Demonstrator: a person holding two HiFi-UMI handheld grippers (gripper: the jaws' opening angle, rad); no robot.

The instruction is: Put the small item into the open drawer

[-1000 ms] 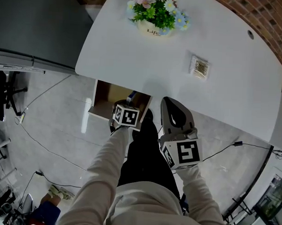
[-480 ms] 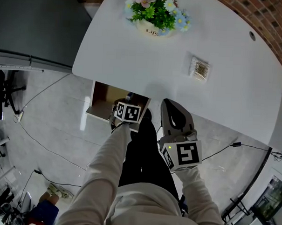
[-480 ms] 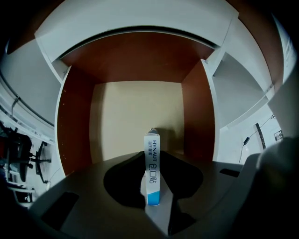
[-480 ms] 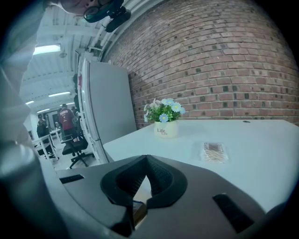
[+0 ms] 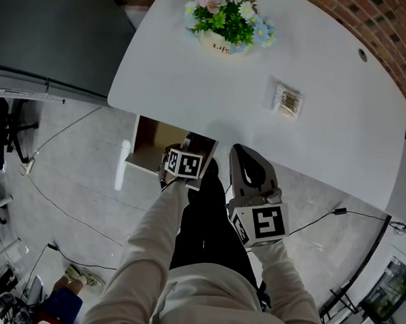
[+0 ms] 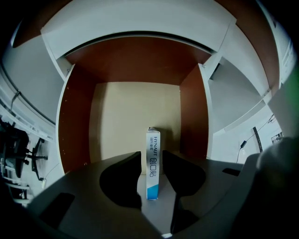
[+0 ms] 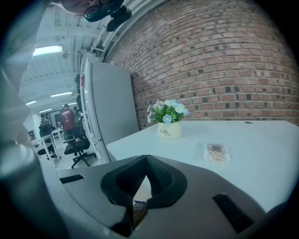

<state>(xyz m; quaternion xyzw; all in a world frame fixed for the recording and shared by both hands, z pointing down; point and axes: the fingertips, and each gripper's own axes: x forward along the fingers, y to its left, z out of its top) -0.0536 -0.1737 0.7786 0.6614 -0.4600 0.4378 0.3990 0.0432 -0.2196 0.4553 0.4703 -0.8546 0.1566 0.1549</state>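
Note:
A narrow white and blue box (image 6: 153, 140) stands on end in the open wooden drawer (image 6: 72, 121) under the white table. My left gripper (image 6: 151, 155) reaches into the drawer with the box between its jaws. The jaws are opening, and a thin gap shows on each side of the box. In the head view the left gripper (image 5: 185, 149) sits at the drawer (image 5: 149, 137) front. My right gripper (image 5: 241, 151) hovers beside the drawer below the table edge. In the right gripper view its (image 7: 146, 158) tips meet, shut on nothing.
On the white table (image 5: 338, 150) stand a flower pot (image 5: 226, 25) and a clear packet of small sticks (image 5: 286, 99). A grey cabinet (image 5: 54, 30) is at the left. Cables run over the floor (image 5: 74, 186). The person's legs are under the grippers.
The left gripper has edged slightly further over the drawer. The right gripper has stayed in place.

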